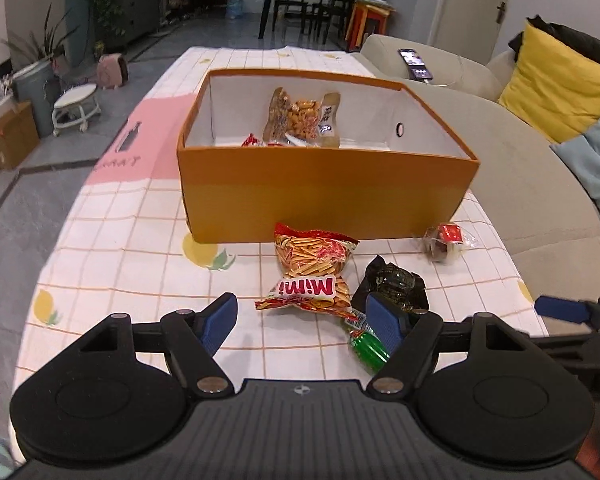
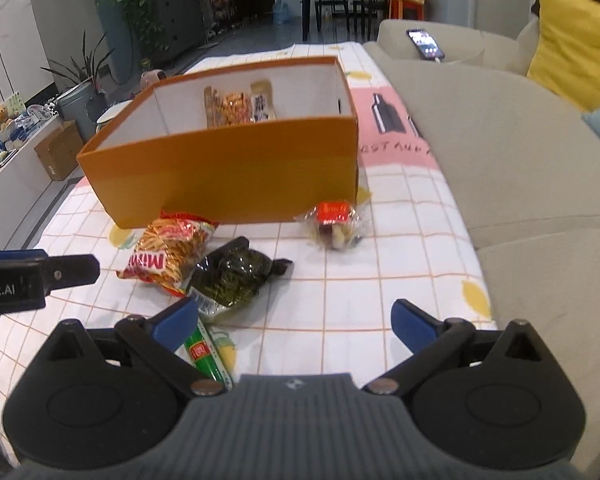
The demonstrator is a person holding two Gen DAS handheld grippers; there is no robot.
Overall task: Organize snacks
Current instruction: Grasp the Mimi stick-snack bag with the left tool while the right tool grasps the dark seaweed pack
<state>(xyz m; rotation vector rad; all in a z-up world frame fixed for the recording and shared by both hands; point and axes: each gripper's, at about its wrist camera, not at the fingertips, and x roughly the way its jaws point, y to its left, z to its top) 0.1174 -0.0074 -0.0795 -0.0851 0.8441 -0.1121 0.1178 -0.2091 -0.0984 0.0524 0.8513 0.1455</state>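
An orange cardboard box (image 1: 324,192) (image 2: 236,168) stands open on the table with a clear bag of orange snacks (image 1: 300,118) (image 2: 236,110) inside. In front of it lie a red Mimi chips bag (image 1: 312,268) (image 2: 168,254), a dark seaweed pack (image 1: 392,280) (image 2: 236,272), a green stick pack (image 1: 366,340) (image 2: 204,354) and a clear pack with a red label (image 1: 446,240) (image 2: 334,224). My left gripper (image 1: 302,322) is open just short of the Mimi bag. My right gripper (image 2: 296,324) is open over bare cloth, right of the seaweed pack.
The table wears a white checked cloth (image 1: 132,240) (image 2: 340,292) with lemon prints. A beige sofa (image 1: 520,168) (image 2: 500,152) runs along the right edge, with a phone (image 1: 416,65) (image 2: 426,44) and a yellow cushion (image 1: 560,84) on it. Floor, plants and a stool lie left.
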